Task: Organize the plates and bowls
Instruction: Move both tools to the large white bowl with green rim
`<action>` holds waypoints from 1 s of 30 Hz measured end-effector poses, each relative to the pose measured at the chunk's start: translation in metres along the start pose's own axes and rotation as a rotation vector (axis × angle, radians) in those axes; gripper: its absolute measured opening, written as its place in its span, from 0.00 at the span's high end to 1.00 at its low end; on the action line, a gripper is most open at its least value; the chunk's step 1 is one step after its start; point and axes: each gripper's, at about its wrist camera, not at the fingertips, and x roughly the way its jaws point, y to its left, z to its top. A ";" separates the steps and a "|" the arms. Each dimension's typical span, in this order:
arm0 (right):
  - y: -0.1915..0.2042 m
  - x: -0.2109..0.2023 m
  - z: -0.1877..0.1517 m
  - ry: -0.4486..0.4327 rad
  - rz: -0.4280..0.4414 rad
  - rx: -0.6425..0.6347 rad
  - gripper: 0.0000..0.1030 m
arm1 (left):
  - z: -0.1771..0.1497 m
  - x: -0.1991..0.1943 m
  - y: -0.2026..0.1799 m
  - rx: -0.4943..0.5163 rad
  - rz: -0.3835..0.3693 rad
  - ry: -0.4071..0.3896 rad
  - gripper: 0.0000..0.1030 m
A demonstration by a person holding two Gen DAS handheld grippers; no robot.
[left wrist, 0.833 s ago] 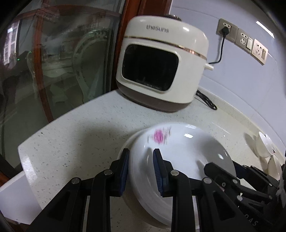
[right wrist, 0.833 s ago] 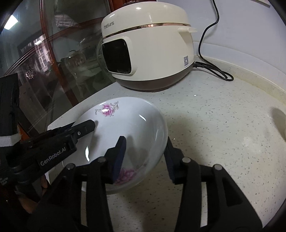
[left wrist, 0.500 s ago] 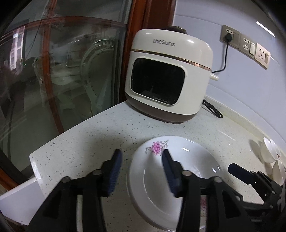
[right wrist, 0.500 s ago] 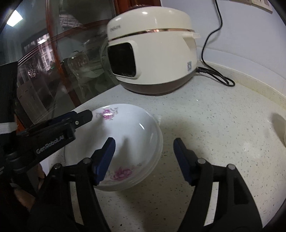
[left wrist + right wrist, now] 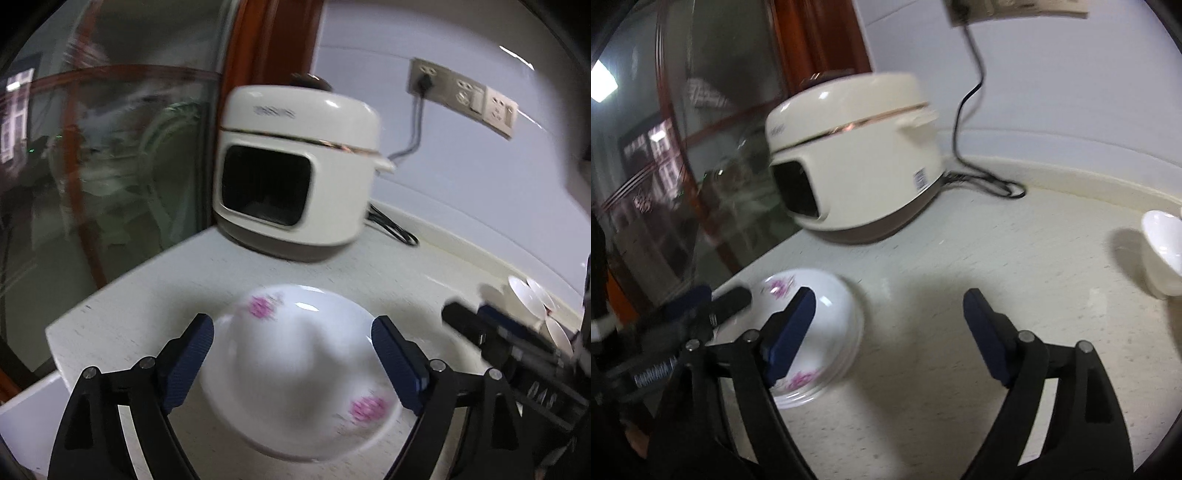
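1. Fingers of the left gripper stand wide and are opening further; the flowered plates lie between and below the blue pads, which do not press on them.
2. Fingers of the right gripper are likewise wide and opening, with only bare countertop between them; its left pad overlaps the plates' right rim in the right wrist view, and whether it touches cannot be told.
3. These white plates with pink flowers sit stacked on the speckled countertop, close to its left edge near the front left corner. How many are in the stack is unclear through the blur.
4. Behind the plates, toward the back left corner, stands a cream rice cooker with a dark front window and a brown base, well apart from the stack.
5. Its black cord coils on the surface beside the cooker, then climbs the wall to a row of wall sockets.
6. Along the left edge rises a curved glass panel in a reddish wooden frame.
7. Near the right edge sit small white bowls, tilted, well apart from the plates; open countertop lies between the two groups.
8. In the left wrist view the right gripper reaches in from the right, just beside the plates.
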 end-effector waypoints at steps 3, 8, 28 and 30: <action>-0.006 -0.011 0.004 -0.074 -0.039 -0.033 0.06 | -0.005 -0.003 -0.014 0.033 -0.028 0.020 0.14; -0.036 -0.042 0.016 -0.168 -0.158 0.018 0.04 | -0.016 -0.010 -0.037 0.095 -0.066 0.082 0.14; -0.258 -0.223 -0.055 -0.101 -0.479 0.584 0.04 | -0.038 0.021 -0.227 0.180 -0.579 0.339 0.06; -0.269 -0.226 -0.057 -0.085 -0.448 0.610 0.04 | -0.043 0.027 -0.248 0.156 -0.608 0.379 0.06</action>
